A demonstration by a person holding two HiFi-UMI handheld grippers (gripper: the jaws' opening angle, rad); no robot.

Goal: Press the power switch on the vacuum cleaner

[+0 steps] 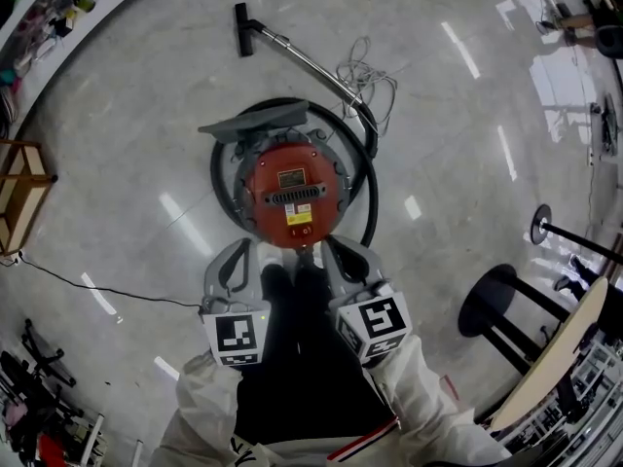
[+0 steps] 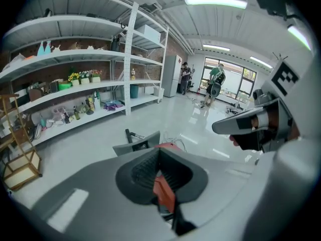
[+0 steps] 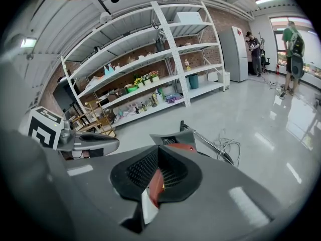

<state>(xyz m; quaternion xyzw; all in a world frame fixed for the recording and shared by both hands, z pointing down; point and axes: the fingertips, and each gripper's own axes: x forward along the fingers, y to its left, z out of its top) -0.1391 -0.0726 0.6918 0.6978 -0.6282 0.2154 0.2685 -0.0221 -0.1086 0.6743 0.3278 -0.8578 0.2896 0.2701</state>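
The red vacuum cleaner (image 1: 291,195) stands on the floor right in front of me, with a black hose (image 1: 371,195) looped round it. A yellow label and a small red switch (image 1: 300,230) sit on its near edge. Its metal wand and floor nozzle (image 1: 244,28) lie beyond it, next to a coil of cable (image 1: 366,78). My left gripper (image 1: 247,249) and right gripper (image 1: 336,247) hover side by side just short of the near edge, both shut on nothing. Red of the vacuum cleaner (image 2: 164,193) shows through the left gripper's shut jaws, and the vacuum cleaner (image 3: 155,180) shows through the right's.
A wooden rack (image 1: 21,191) stands at the left. At the right are a black stool (image 1: 494,303), a stand base (image 1: 540,224) and a table edge (image 1: 552,360). White shelving (image 3: 150,79) lines the wall, and people (image 2: 215,84) stand far off.
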